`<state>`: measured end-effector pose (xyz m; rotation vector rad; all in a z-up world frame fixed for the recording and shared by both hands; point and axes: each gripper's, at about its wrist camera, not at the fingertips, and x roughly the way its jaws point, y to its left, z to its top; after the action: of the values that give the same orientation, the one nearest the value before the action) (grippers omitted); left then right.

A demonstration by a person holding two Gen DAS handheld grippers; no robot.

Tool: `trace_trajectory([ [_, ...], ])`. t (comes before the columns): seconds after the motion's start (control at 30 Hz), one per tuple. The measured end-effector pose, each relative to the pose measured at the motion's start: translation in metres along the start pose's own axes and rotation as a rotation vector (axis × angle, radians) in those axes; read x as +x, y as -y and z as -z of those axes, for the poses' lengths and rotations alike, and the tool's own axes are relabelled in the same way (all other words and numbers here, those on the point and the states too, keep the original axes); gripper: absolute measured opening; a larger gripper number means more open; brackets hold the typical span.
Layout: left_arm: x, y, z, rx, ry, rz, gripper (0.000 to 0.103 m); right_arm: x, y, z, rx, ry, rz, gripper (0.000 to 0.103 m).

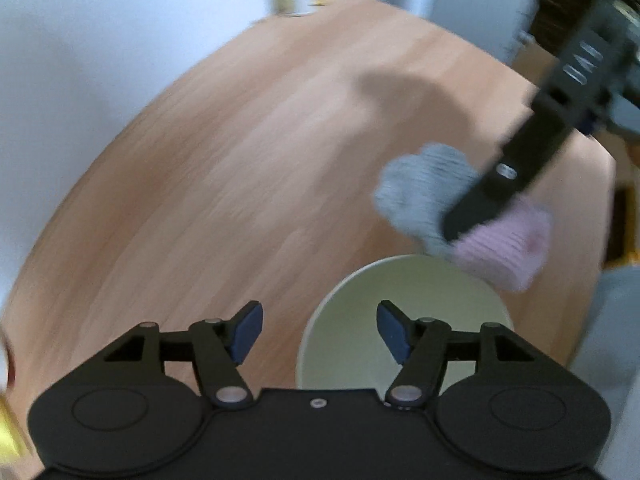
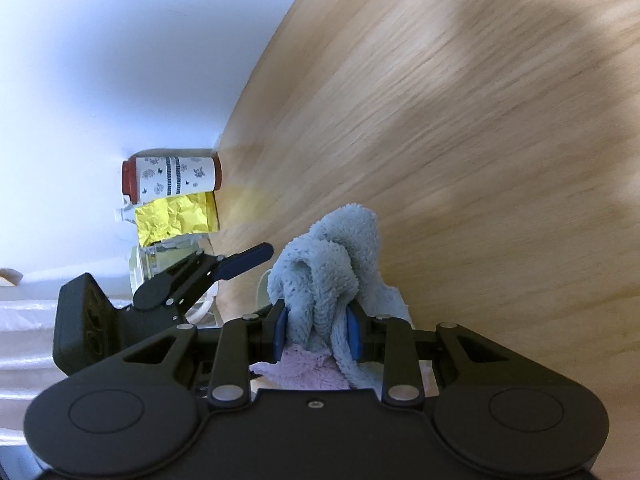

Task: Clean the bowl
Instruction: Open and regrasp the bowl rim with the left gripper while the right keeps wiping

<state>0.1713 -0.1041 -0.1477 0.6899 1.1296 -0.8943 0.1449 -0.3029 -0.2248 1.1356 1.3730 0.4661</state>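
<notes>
Left gripper (image 1: 318,330): jaws are seen standing well apart, blue pads (image 1: 246,330) bare, nothing pinched between them. No earlier view is given, so only the parted state is reported. It is pointed steeply down at the bowl (image 1: 404,320), a pale round one set upright on the wooden table (image 1: 240,160); the near left rim of the bowl is seen in the gap between the pads, and the right pad is overlapped on the bowl's interior in the left wrist view. Contact between pads and bowl cannot be confirmed; the frame is motion-blurred. The bowl's inside looks plain and pale. Right gripper (image 2: 318,332): jaws are drawn in and clamped on a bunched fleecy cloth (image 2: 324,264), grey-blue on one part, pink on another, with the fabric squeezed between both pads and spilling out ahead of them. Relative to the bowl, the cloth is held at the far right rim, with the pink part hanging over the rim edge in the left wrist view (image 1: 508,244); touching cannot be told. Well apart from the bowl, at the table's far edge by the white wall, a patterned tin (image 2: 172,180) with a dark red lid is seen beside a crumpled yellow foil pack (image 2: 176,218) and a clear jar (image 2: 160,260).
</notes>
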Motion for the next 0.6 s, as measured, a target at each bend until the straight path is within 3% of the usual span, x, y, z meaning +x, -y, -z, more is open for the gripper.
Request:
trace_trajectory([
  [0.07, 0.007, 0.003, -0.006, 0.073, -0.016, 0.004, 0.062, -0.005, 0.003, 0.003, 0.019, 0.028, -0.014, 0.034],
  [0.13, 0.014, 0.003, -0.012, 0.114, -0.043, 0.056, 0.05, -0.008, 0.008, 0.005, 0.047, 0.06, -0.02, 0.034],
  [0.2, 0.02, 0.006, -0.017, 0.17, -0.062, 0.099, 0.046, -0.011, 0.015, 0.009, 0.084, 0.089, -0.04, 0.034],
  [0.33, 0.033, 0.015, -0.021, 0.282, -0.131, 0.124, 0.032, -0.015, 0.032, 0.024, 0.171, 0.145, -0.094, 0.034],
  [0.47, 0.035, 0.008, -0.021, 0.244, -0.119, 0.159, 0.026, -0.014, 0.042, 0.035, 0.217, 0.17, -0.118, 0.034],
  [0.6, 0.035, -0.005, -0.02, 0.122, -0.094, 0.156, 0.02, -0.017, 0.045, 0.038, 0.227, 0.192, -0.127, 0.034],
])
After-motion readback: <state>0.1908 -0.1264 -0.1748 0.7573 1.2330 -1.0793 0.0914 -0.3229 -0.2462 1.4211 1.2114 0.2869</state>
